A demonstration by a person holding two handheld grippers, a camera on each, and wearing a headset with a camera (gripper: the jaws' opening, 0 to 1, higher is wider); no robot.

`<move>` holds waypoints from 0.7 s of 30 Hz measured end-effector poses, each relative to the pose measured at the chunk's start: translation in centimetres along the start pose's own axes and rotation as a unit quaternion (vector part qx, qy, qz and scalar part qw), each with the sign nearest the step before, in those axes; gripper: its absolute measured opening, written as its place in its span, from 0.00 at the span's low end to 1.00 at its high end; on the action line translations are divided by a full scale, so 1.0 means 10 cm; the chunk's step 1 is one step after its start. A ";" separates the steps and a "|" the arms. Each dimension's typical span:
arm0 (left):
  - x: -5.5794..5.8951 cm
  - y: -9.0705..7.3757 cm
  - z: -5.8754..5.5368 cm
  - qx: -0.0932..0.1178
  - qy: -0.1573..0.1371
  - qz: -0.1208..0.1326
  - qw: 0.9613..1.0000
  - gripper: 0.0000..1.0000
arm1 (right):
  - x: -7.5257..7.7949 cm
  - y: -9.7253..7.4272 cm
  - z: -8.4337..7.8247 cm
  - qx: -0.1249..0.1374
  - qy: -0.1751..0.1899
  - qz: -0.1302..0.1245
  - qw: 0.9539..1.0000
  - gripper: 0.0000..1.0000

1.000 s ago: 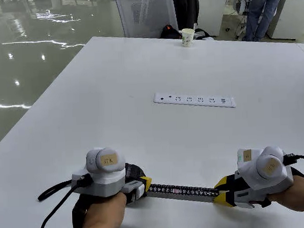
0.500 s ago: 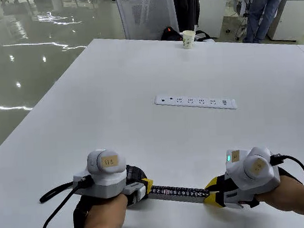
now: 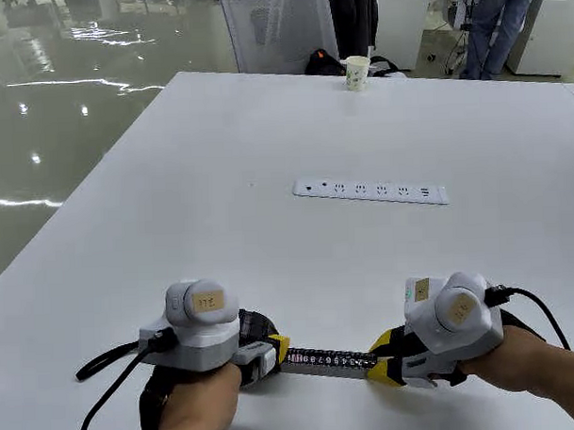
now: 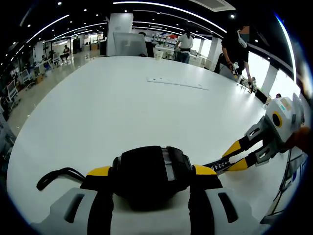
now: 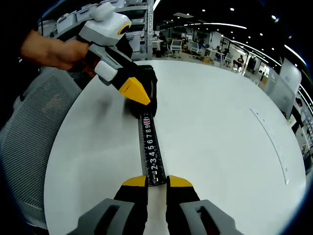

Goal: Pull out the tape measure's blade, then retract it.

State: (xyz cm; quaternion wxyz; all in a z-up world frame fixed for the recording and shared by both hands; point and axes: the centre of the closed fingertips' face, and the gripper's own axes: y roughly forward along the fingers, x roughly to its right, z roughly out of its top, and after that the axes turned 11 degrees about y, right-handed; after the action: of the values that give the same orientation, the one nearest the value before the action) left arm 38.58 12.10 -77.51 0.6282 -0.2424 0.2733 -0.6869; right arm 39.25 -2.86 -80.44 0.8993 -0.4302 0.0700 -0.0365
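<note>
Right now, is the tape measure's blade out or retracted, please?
Out: the numbered blade stretches from the case in the left gripper to the right gripper.

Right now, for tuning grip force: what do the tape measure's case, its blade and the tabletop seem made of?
Case: black, probably matte plastic or rubber; dull sheen, moulded curves. Blade: likely coated metal; thin flat dark strip with printed white numerals. Tabletop: white, smooth, perhaps laminate; even surface, no grain.

The tape blade (image 5: 149,149) shows black numbers 2 through 9. They run from the right gripper's (image 5: 156,182) pinching fingertips toward the tape measure (image 4: 146,178) clamped between the left gripper's (image 4: 152,170) fingers. A red mark follows the 9. The tan stickers (image 3: 207,300) on top of both grippers are unreadable.
</note>
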 end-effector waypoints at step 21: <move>-0.01 0.00 0.00 -0.001 -0.004 -0.001 1.000 0.57 | -0.09 0.21 0.26 0.008 -0.004 0.012 1.000 0.10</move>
State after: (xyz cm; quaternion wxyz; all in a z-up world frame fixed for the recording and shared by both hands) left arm 38.59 12.18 -77.51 0.6281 -0.2463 0.2709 -0.6866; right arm 38.77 0.54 -80.41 0.9034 -0.4221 0.0712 -0.0245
